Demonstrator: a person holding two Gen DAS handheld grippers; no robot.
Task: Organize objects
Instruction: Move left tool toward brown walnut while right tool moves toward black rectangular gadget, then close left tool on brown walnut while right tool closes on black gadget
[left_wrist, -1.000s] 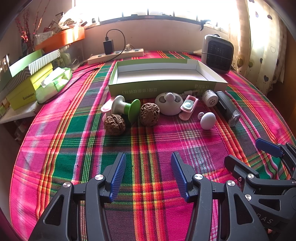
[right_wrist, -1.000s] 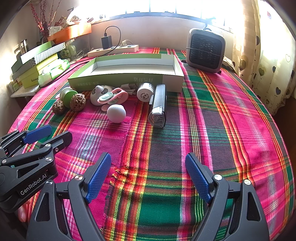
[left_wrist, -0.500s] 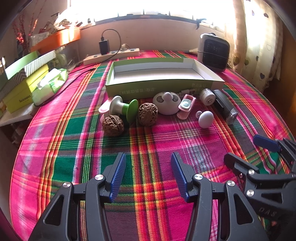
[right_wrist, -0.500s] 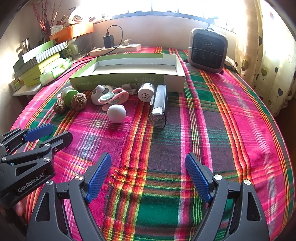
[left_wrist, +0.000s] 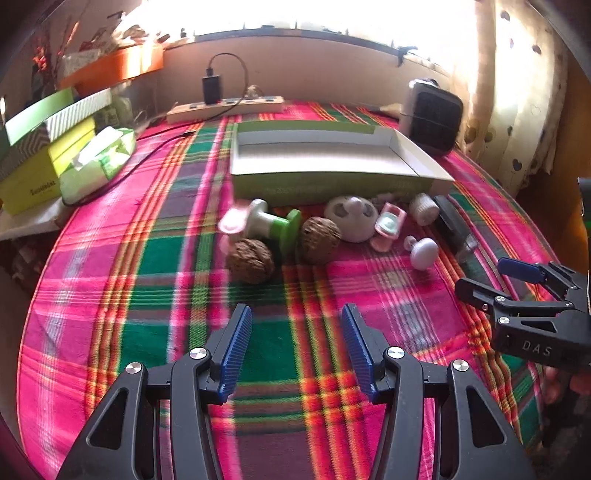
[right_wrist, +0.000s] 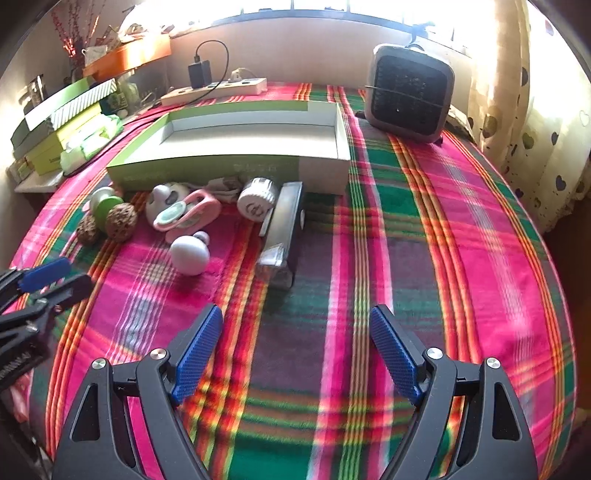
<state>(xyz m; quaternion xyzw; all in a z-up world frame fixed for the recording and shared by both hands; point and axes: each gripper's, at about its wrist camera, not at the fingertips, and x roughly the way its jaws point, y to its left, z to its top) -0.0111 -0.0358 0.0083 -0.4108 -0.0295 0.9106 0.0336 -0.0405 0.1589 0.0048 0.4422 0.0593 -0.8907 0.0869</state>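
Note:
A shallow green box (left_wrist: 332, 162) (right_wrist: 236, 147) lies open and empty on the plaid cloth. In front of it sits a row of small items: two walnuts (left_wrist: 251, 260) (right_wrist: 121, 222), a green-and-white spool (left_wrist: 275, 225), a white round gadget (left_wrist: 352, 218), a pink clip (right_wrist: 190, 216), a white egg-shaped piece (right_wrist: 189, 254), a white knob (right_wrist: 256, 197) and a black stapler (right_wrist: 282, 232). My left gripper (left_wrist: 295, 347) hovers open, short of the walnuts. My right gripper (right_wrist: 295, 350) is open too, just short of the stapler, with nothing held.
A grey fan heater (right_wrist: 408, 92) stands at the back right. A power strip (right_wrist: 214, 90) with a plugged charger lies along the back wall. Stacked green and yellow boxes (left_wrist: 40, 162) and a tissue pack (left_wrist: 98, 162) sit at the left edge. A curtain (right_wrist: 535, 110) hangs at right.
Both grippers have shifted slightly, the views sliding a little; the objects on the cloth have not moved. Both jaws stay open.

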